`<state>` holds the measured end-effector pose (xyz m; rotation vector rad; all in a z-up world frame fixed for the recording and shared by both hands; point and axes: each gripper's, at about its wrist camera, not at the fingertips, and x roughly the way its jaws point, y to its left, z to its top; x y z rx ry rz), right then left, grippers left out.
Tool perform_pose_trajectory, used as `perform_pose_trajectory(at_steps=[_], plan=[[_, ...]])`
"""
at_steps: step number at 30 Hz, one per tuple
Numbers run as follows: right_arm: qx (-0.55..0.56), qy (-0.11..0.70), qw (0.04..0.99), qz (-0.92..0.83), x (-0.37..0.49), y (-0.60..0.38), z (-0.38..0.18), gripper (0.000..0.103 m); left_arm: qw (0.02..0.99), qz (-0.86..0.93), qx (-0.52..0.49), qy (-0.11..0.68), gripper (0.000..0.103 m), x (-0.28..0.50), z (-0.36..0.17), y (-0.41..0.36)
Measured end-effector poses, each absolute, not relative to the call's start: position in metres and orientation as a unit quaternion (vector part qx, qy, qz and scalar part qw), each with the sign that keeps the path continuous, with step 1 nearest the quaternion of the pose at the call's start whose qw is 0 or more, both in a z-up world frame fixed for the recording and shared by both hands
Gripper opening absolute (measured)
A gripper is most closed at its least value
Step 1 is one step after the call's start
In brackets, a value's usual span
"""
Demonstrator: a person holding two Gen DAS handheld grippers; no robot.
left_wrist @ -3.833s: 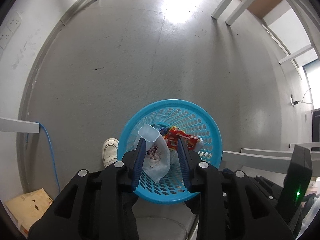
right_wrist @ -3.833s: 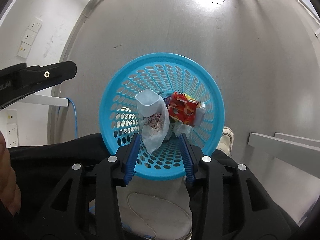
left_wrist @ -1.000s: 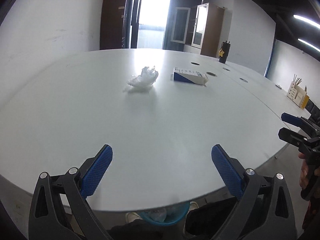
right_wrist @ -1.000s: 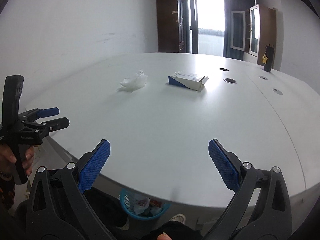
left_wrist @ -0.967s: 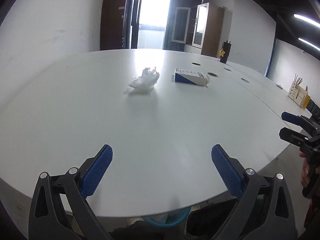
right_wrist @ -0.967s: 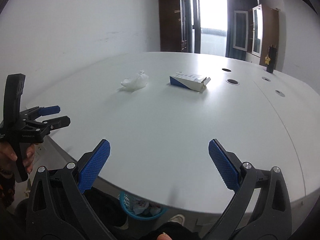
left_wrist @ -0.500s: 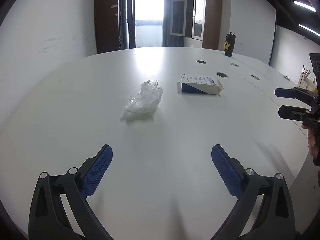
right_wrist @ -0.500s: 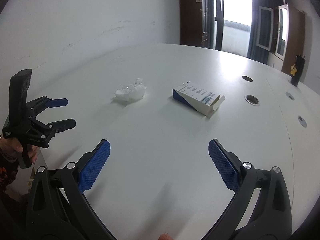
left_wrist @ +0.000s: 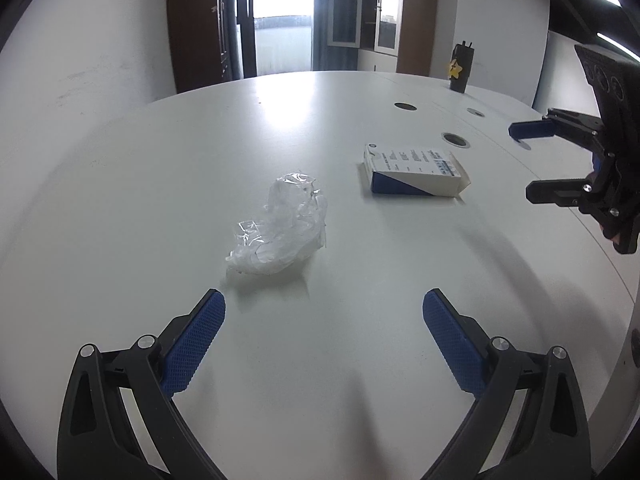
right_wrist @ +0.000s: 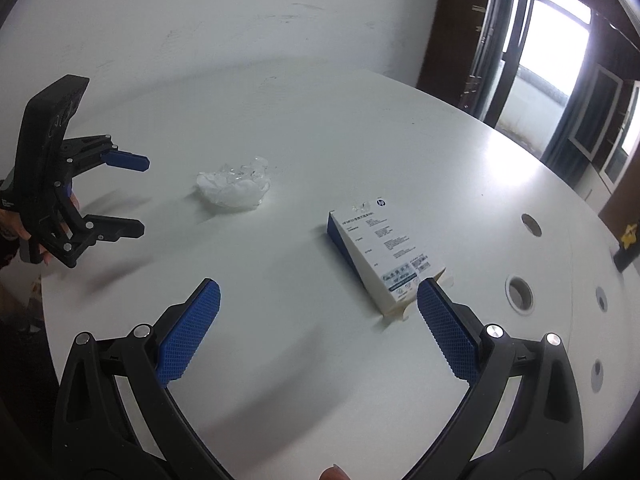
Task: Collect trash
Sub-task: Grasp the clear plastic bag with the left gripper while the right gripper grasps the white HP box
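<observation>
Both claws are held spread wide and empty above a white table (left_wrist: 120, 168). The left gripper (left_wrist: 324, 316) is aimed at a crumpled clear plastic wrapper (left_wrist: 280, 226), which lies just ahead of its left finger – not touched. The right gripper (right_wrist: 318, 308) is lowered near a white-and-blue box (right_wrist: 380, 256), lying flat with one open end just beside the right fingertip. Wrapper and box are set apart on the table – neither is gripped.
</observation>
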<state>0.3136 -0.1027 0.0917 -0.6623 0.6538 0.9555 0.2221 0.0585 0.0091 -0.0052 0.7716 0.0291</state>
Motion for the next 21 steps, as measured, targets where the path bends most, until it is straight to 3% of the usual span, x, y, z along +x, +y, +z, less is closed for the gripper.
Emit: perform_pose_trajectory(at_steps=[21], plan=[[-0.409,0.383,0.702,0.439,0.438,-0.047,0.011,0.094,0.896,0.013,0.005,0.445,0.097,0.303,-0.032,0.076]])
